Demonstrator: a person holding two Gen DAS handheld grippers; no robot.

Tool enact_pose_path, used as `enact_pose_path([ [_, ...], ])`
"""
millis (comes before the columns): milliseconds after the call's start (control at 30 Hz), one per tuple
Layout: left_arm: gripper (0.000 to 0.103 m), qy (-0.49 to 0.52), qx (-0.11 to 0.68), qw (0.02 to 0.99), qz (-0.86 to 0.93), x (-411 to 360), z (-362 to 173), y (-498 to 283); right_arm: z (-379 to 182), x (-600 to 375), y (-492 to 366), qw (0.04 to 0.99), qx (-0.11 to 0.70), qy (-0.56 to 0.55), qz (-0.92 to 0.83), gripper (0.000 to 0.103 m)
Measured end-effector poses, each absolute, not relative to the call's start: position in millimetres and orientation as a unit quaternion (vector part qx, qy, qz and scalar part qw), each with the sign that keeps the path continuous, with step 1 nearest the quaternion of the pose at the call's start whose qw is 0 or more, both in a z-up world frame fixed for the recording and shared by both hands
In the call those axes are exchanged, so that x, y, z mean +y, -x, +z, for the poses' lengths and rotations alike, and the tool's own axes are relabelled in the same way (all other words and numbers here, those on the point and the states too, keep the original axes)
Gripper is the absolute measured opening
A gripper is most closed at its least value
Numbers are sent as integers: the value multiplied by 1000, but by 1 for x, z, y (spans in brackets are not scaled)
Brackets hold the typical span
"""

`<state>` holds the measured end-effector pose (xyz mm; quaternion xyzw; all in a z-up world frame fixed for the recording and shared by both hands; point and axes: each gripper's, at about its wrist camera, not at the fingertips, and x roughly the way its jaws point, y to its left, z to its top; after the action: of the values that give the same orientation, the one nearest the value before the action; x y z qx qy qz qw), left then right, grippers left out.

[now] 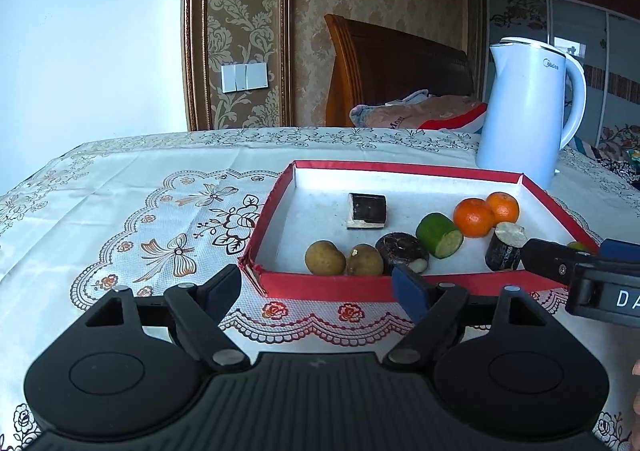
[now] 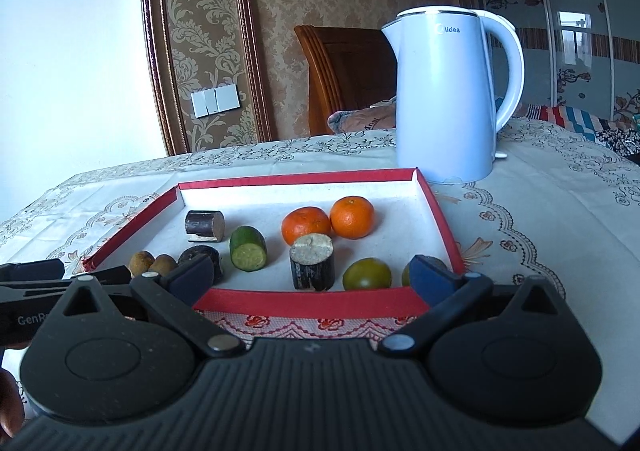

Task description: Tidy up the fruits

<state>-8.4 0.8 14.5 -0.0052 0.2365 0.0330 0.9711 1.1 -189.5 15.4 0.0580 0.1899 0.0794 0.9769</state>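
Left gripper (image 1: 316, 293): jaws spread wide, nothing between the blue pads (image 1: 408, 291). It sits at the lower centre of the left wrist frame, just short of the near wall of the red tray (image 1: 320, 285); whether the right pad touches that wall, can't tell.

Right gripper (image 2: 312, 277): also released, jaws wide, empty. Pads straddle the tray's near wall at the lower centre of the right wrist frame. Its left pad overlaps a dark round piece (image 2: 202, 253), its right pad covers most of a green fruit (image 2: 408, 273); contact can't be told for either.

Fruits are all inside the tray on the tabletop (image 1: 120, 187):
- two oranges (image 2: 328, 223) touching, middle-right of the right wrist frame
- cut green piece (image 2: 248, 249) lying on its side, cut face toward the camera
- dark stub standing upright (image 2: 314, 263), centre, just in front of the oranges
- dark stub lying on its side (image 2: 204, 225), toward the back left
- green round fruit (image 2: 366, 275) beside the near wall
- two brown fruits (image 1: 342, 259) touching, near-left corner

White kettle (image 2: 444, 99) stands behind the tray, upper right.
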Motion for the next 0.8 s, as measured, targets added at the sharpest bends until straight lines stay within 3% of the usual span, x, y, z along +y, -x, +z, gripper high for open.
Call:
enact_pose_path([
  [800,83,-14,230,973,22,-8,12,10,13,-185,8,977,193,-53,71,103],
])
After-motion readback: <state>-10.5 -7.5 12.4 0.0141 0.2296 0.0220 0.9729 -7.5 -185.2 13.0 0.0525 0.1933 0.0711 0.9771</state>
